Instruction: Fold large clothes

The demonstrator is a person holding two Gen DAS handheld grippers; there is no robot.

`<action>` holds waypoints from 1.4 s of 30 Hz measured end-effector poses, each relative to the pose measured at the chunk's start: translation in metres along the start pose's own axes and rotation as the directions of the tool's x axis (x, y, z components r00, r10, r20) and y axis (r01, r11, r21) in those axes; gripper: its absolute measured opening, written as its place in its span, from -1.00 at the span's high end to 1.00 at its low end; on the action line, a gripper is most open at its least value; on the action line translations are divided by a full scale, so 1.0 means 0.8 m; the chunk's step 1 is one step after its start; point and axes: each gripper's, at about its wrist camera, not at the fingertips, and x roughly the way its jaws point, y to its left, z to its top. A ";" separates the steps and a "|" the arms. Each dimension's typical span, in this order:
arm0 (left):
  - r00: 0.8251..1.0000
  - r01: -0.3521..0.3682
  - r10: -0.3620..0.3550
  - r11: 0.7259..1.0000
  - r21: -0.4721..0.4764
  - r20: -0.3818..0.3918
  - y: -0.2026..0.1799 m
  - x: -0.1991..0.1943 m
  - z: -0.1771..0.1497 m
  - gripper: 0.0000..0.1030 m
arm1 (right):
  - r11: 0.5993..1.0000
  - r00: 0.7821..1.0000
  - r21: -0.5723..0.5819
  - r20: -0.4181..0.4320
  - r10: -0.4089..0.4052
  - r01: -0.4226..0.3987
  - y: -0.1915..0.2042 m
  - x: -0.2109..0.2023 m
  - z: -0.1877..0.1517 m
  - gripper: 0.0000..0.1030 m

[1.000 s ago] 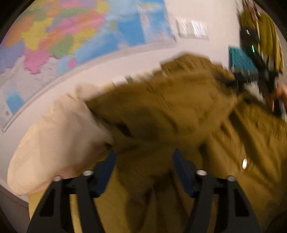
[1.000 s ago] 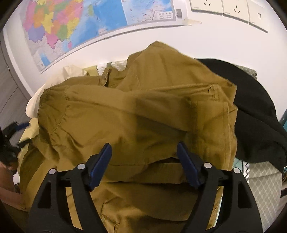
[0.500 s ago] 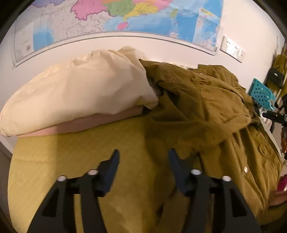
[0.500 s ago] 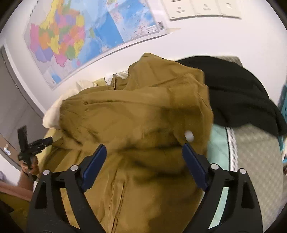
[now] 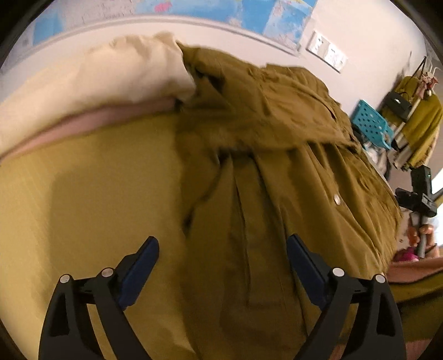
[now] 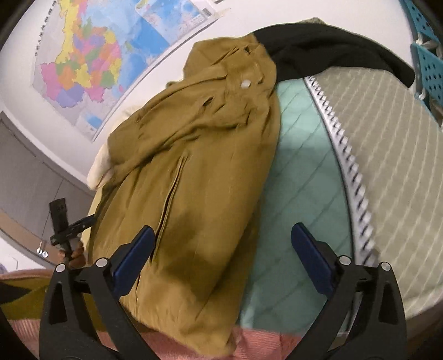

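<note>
Left wrist view first: the left gripper (image 5: 223, 256) hangs over the bed (image 5: 91, 193) with its jaws opening and nothing pressed between the pads, where a second ago they were narrower and buried in the olive jacket (image 5: 265, 155). That cloth now lies released, spread from the cream pillow (image 5: 97, 74) at the head of the bed toward the foot, its upper part doubled over the body, a white snap button (image 5: 337, 198) showing on the front. On the left side of the bed the mustard cover is bare and gives room to work; the wall with the map (image 5: 279, 19) closes the head end. Right wrist view next: the right gripper (image 6: 221, 249) has likewise let go, jaws opening, only loose cloth and the teal quilt (image 6: 299, 166) below them. The jacket's long right edge runs down the quilt toward the bed's near edge, where the hem drapes onto a pink blanket (image 6: 263, 343). I judge the top fold as just laid, so both grippers are free for a fresh hold on the hem or side. To the right, the grey patterned cover (image 6: 387, 166) is open, but a black garment (image 6: 318, 47) lies at the far right corner, touching the jacket's collar, and a blue basket (image 6: 429, 61) stands just beyond the edge.
</note>
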 end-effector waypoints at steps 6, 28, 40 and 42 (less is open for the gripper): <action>0.994 0.106 -0.105 0.994 0.039 -0.017 -0.027 -0.002 -0.021 -0.86 | 0.988 0.991 -0.082 -0.050 0.126 -0.130 0.035 0.005 -0.038 -0.90; 0.982 0.184 -0.187 0.979 -0.094 -0.030 -0.038 -0.002 -0.013 0.49 | 0.962 0.940 -0.093 0.204 0.272 -0.258 0.066 -0.106 -0.024 0.65; 0.969 0.232 -0.235 0.972 -0.037 -0.073 -0.054 0.013 -0.018 -0.74 | 0.953 0.955 0.072 0.046 0.293 -0.296 -0.007 -0.027 -0.063 -0.51; 0.965 0.252 -0.253 0.967 -0.021 -0.069 -0.063 0.022 -0.018 -0.72 | 0.945 0.948 0.070 0.030 0.318 -0.319 -0.004 -0.020 -0.067 -0.27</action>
